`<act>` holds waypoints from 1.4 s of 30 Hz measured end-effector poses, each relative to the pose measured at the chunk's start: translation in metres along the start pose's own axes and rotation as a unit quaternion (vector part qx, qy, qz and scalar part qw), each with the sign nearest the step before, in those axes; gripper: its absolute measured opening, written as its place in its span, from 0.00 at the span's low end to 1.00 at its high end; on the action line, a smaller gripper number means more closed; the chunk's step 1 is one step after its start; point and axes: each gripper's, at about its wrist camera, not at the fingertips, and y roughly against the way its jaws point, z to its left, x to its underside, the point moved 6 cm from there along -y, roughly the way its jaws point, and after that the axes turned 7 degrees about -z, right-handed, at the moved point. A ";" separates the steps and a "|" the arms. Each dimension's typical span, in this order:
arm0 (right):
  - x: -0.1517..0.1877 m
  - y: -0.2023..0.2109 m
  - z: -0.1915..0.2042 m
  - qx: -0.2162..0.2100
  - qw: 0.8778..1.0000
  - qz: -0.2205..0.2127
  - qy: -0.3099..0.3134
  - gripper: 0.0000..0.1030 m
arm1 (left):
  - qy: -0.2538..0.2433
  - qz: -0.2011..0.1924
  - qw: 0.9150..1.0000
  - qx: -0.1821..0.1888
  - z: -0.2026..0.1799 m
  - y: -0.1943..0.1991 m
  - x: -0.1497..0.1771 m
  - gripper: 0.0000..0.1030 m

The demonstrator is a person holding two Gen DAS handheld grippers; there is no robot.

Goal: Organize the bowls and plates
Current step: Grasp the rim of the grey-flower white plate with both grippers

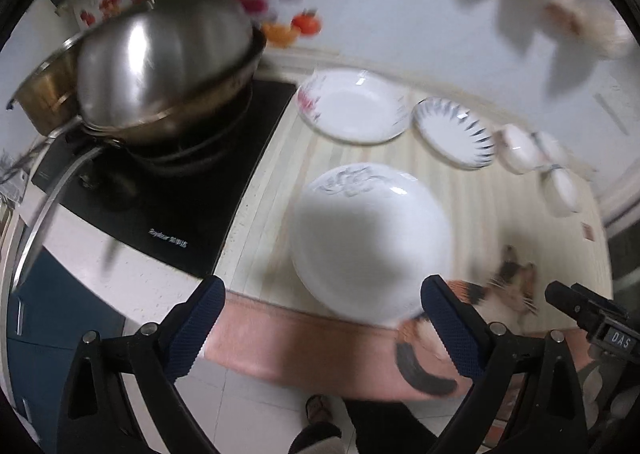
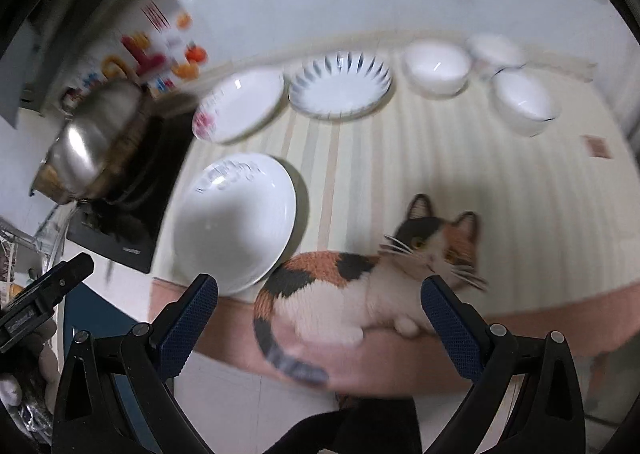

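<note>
Lettering "DAS" marks the right claw [image 1: 612, 338]; both it and the left claw [image 1: 322, 318] gape wide, empty

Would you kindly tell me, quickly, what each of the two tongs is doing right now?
Left tongs: open, holding nothing, above the near white plate.
Right tongs: open, holding nothing, above the cat.

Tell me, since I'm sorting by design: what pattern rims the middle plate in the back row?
Dark blue radiating strokes on white plate; clearest in right wrist view.
</note>
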 end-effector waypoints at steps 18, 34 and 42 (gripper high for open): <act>-0.032 -0.221 0.034 -0.086 0.979 0.174 0.061 0.82 | 0.049 0.166 0.985 -0.001 0.023 -0.163 0.008 0.55; -0.030 -0.215 0.041 -0.103 0.973 0.197 0.066 0.21 | 0.041 0.155 0.987 0.016 -0.009 -0.127 0.006 0.44; -0.039 -0.177 -0.002 -0.094 0.978 0.178 0.044 0.21 | 0.010 0.148 0.988 0.041 -0.058 -0.117 -0.001 0.44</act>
